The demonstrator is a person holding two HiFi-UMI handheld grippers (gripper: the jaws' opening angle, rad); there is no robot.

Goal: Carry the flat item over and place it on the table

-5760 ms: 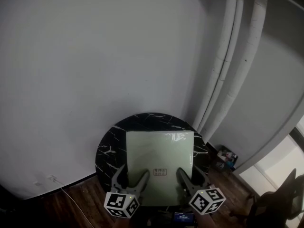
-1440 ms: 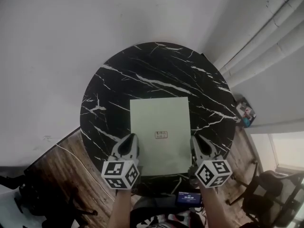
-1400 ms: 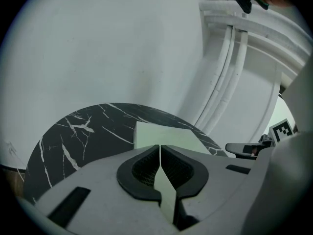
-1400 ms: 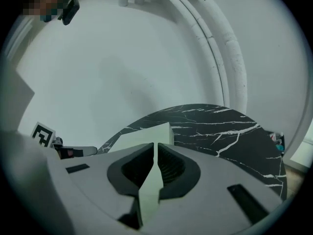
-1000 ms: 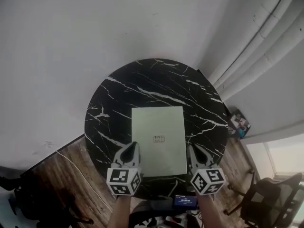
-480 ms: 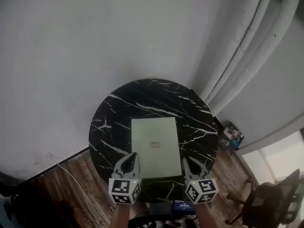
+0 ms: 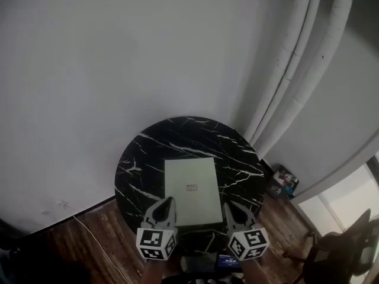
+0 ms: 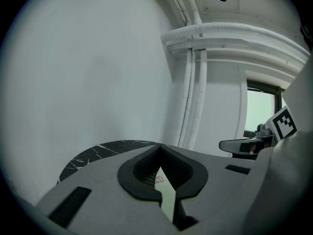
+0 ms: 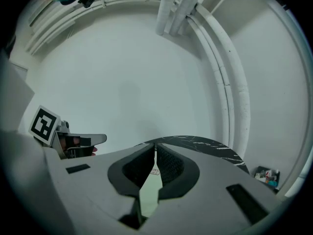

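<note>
The flat pale green item [image 7: 189,188] lies flat on the round black marble table [image 7: 177,141], with a small label near its middle. My left gripper [image 7: 167,200] hangs over the table's near edge just left of the item's near corner, jaws shut and empty. My right gripper [image 7: 227,206] is level with it by the item's near right corner, also shut and empty. In the left gripper view the shut tips [image 8: 159,148] point over the table [image 8: 98,153]. The right gripper view shows its shut tips [image 9: 155,146], with the item [image 9: 146,192] behind them.
A white wall stands behind the table. White pipes [image 7: 290,70] run up at the right. Wooden floor [image 7: 89,241] lies around the table, with a cable [image 7: 89,232], small clutter [image 7: 283,181] by the pipes and an office chair [image 7: 343,247] at the lower right.
Both grippers have risen and drawn back from the item's near edge. The item stays on the table, which now looks smaller and lower in the head view.
</note>
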